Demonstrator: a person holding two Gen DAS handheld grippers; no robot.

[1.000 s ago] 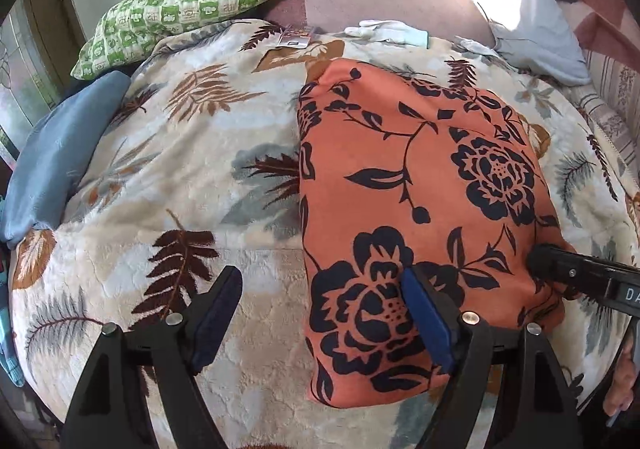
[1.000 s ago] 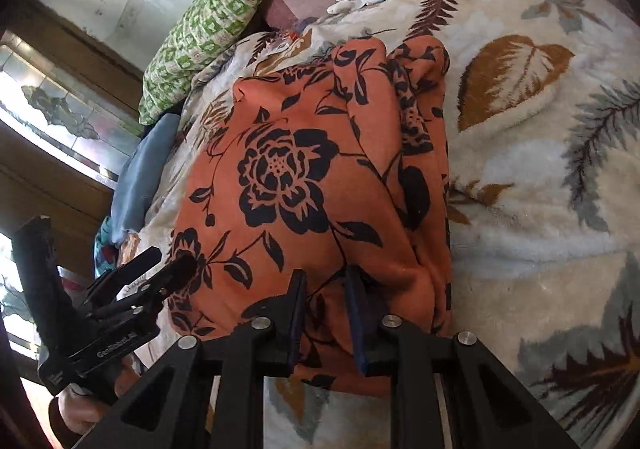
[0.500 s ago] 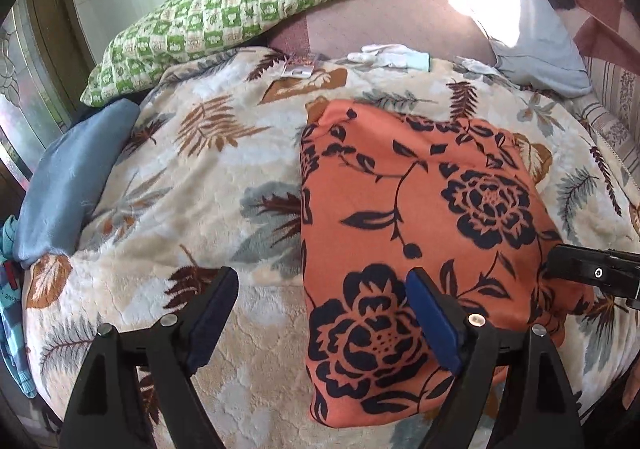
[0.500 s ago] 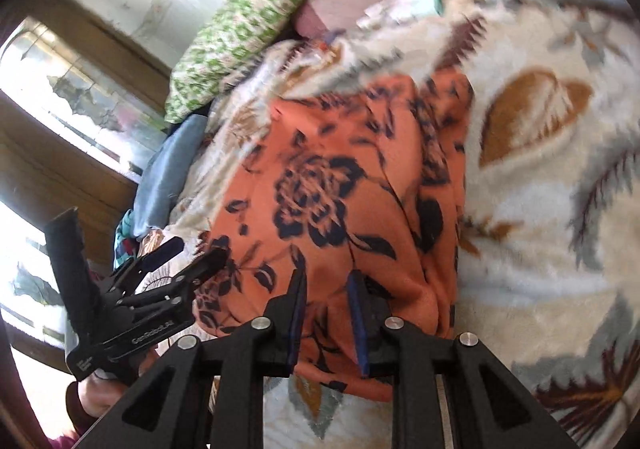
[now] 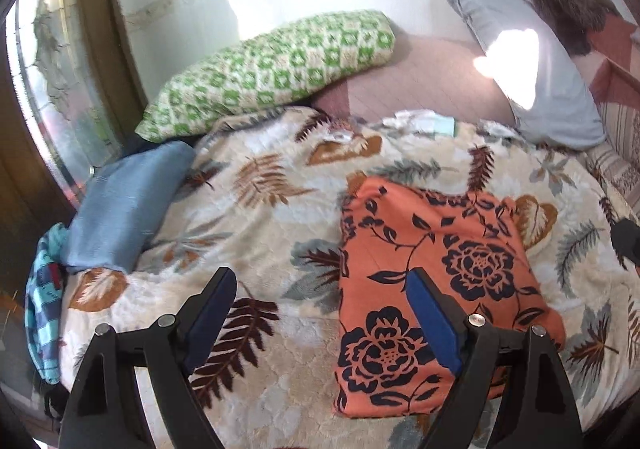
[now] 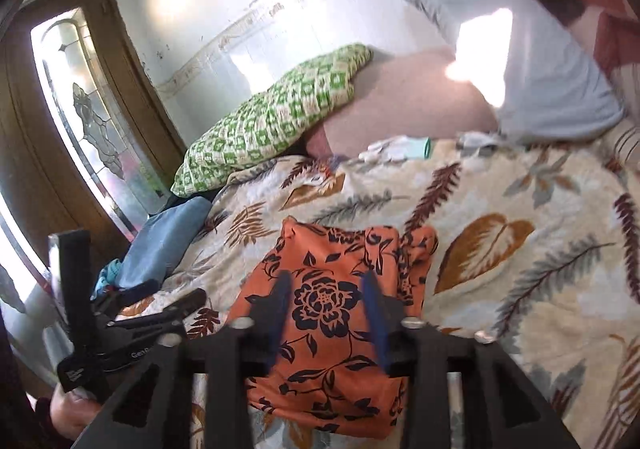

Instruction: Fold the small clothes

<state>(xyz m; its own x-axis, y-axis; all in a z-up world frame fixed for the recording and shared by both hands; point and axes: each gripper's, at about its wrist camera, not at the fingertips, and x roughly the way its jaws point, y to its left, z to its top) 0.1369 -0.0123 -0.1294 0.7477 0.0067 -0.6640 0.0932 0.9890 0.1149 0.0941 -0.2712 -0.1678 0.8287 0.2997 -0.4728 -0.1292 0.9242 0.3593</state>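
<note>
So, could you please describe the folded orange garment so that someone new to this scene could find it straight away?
Start from the bed, covered by a cream blanket printed with brown and grey leaves. On its near right part lies the folded garment, well in front of the green checked pillow and right of the plain blue cushion. It is the only orange item, with dark navy flowers.

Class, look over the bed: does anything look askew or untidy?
Mostly tidy. The folded orange floral garment lies flat on the leaf-print blanket, but its far right corner is bunched. A blue checked cloth hangs off the bed's left edge.
</note>
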